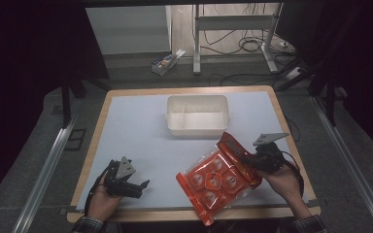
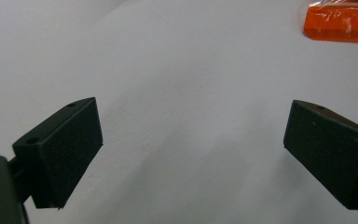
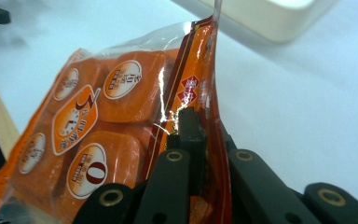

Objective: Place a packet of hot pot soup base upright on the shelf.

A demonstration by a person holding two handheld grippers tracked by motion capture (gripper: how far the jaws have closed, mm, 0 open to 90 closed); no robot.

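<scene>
Orange snack bag hangs over the surface's near edge, pinched by the right hand-held gripper; the left hand-held gripper rests spread apart, nothing between its jaws

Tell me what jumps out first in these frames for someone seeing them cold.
The bright orange snack bag near the table's front edge, right of centre, pinched at its edge by the right gripper and tilted up off the white table. Behind it, mid-table toward the far side, sits an empty white bin. The left gripper rests at front left, jaws wide apart with nothing between them.
</scene>
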